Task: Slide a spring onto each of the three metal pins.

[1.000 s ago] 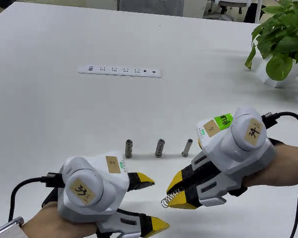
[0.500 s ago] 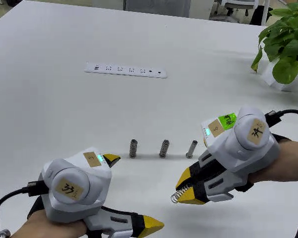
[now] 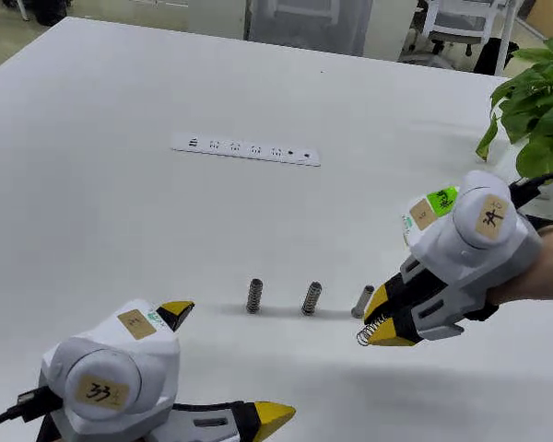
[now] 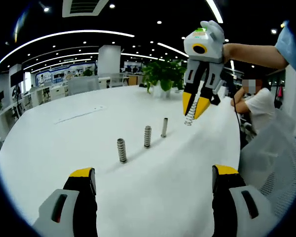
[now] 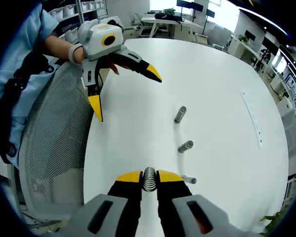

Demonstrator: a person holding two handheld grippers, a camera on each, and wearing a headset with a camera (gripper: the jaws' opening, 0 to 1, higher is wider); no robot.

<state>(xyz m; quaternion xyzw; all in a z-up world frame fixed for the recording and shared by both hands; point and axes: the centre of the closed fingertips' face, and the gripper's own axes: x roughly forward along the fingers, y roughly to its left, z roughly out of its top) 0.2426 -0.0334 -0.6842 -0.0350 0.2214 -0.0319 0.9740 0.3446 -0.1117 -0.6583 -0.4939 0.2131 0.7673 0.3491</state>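
In the head view, your right gripper (image 3: 380, 322) sits right of centre, its fingers (image 3: 394, 337) clenched on the last spring (image 3: 368, 332). The spring pokes out of the tips toward the lower left, just beside the bare pin (image 3: 362, 301). The middle pin (image 3: 311, 297) and the left pin (image 3: 255, 295) already wear springs. Your left gripper (image 3: 224, 366) hangs at the bottom left over the surface (image 3: 120, 184), fingers spread wide and holding nothing. In the left gripper view, the spring (image 4: 189, 118) hangs from the right gripper's tips in the upper right. Its long axis is close to vertical with a slight lean, free end down, above and right of the upright bare pin (image 4: 164, 127). In the right gripper view, you see the spring (image 5: 149, 178) nearly end-on at bottom centre, pinched between the tips, with the bare pin (image 5: 188, 179) just to its right. To do this well, I judge you should bring the spring's axis in line with the pin's and centre the open lower end over the pin's top. Then lower straight, and let go only once coils ring the shaft.
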